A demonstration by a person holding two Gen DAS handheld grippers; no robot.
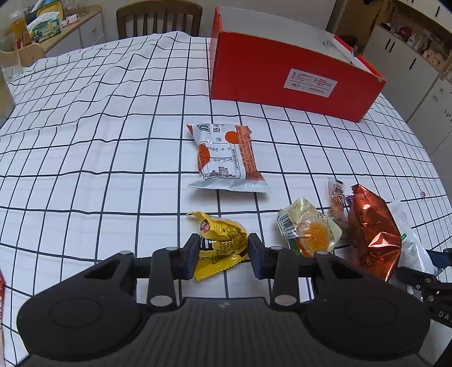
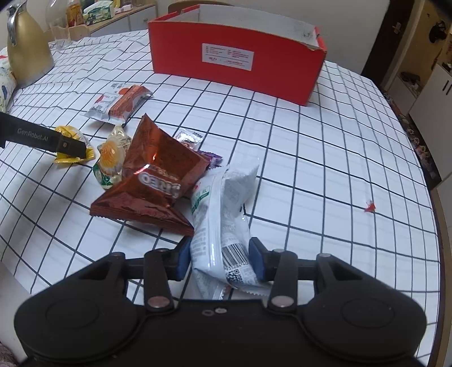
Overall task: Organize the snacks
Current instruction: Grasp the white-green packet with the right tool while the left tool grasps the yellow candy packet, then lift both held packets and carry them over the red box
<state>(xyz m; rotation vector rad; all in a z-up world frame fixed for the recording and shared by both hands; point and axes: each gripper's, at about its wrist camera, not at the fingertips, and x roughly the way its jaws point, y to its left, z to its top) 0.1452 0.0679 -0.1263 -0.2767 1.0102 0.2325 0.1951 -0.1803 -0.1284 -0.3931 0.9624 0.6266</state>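
On the checked tablecloth my left gripper is shut on a crumpled yellow snack packet, a pad on each side; the right wrist view shows that packet under the left gripper's finger. My right gripper is shut on the near end of a white snack bag. Beside that bag lie a copper Oreo bag, a clear packet with a round yellow pastry and a small packet. An orange-and-white packet lies apart. The open red box stands at the far side.
A gold kettle stands at the table's far left. A wooden chair is behind the table, and a sideboard with clutter beyond it. The table's edge curves along the right. A tiny red scrap lies on the cloth.
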